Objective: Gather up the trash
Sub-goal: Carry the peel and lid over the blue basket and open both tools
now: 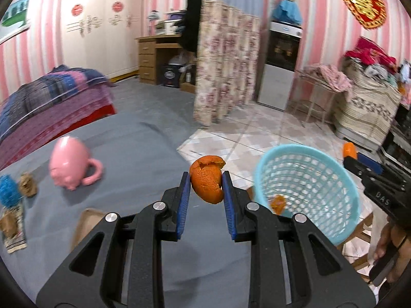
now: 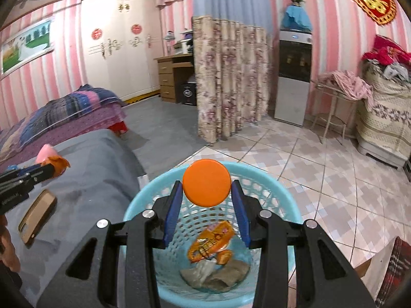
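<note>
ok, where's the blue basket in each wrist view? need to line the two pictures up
Left wrist: blue basket sits lower right, tilted in the picture, right of the orange peel held in the left tongs.
Right wrist: blue basket fills bottom centre, right under the right tongs, which grip an orange lid; wrappers lie inside.
Shared landmark: the floral curtain behind it, centre of both views.

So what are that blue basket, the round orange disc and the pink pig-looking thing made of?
The blue basket looks like moulded plastic: thin lattice walls, smooth rim with a slight sheen. The orange disc, pinched in the right gripper, seems plastic too, probably a lid: flat, even colour, matte. The pink pig is glossy with a curled handle-like tail; ceramic or hard plastic, I can't tell, since it's blurred.
</note>
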Motion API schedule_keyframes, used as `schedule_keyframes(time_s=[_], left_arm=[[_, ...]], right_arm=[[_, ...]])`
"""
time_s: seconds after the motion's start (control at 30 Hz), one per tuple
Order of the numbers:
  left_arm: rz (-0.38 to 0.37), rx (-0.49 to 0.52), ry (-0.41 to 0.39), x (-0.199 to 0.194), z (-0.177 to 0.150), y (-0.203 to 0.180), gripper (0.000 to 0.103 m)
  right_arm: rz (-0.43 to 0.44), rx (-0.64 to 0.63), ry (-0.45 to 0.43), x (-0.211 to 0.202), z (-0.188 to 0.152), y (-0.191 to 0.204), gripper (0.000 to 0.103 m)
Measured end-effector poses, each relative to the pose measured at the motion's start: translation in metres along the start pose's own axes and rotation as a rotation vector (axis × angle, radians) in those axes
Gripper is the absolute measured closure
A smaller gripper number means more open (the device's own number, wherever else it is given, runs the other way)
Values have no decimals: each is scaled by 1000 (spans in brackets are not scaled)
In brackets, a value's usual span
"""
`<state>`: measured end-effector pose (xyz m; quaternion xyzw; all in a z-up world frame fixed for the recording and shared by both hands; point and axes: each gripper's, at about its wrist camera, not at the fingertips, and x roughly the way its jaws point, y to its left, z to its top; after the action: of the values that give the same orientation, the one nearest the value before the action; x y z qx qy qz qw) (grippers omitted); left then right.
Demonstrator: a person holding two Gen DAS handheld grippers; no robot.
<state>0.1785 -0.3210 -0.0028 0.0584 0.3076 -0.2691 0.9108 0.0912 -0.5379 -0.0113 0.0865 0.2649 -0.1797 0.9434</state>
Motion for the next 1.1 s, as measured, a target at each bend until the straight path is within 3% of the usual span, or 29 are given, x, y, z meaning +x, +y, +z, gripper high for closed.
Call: schedule_keyframes(time_s=[0.27,0.67,0.7,0.73,0.8,0.83,1.1], left_arm=[[-87,95,35,34,-3,-61,79],[-102,176,72,83,-5,-102,77],[-100,177,65,84,-3,-102,73],[-96,177,59,84,-1,-102,56],[-73,170,24,79,1,-100,33],[-57,168,5,75,2,-98,27],[-16,94,-26,57,7,-64,18]], right_arm=[[-62,29,23,8,-2,-24,64],[-118,117,74,23,-11,-57,64],[-120,116,78,24,-12,-58,64],[-120,114,81,25,-12,-58,64],[-117,111,88,28,-13,-57,64],[-117,108,91,30,-12,-58,64],[-112,109,112,38,-17,-49,64]])
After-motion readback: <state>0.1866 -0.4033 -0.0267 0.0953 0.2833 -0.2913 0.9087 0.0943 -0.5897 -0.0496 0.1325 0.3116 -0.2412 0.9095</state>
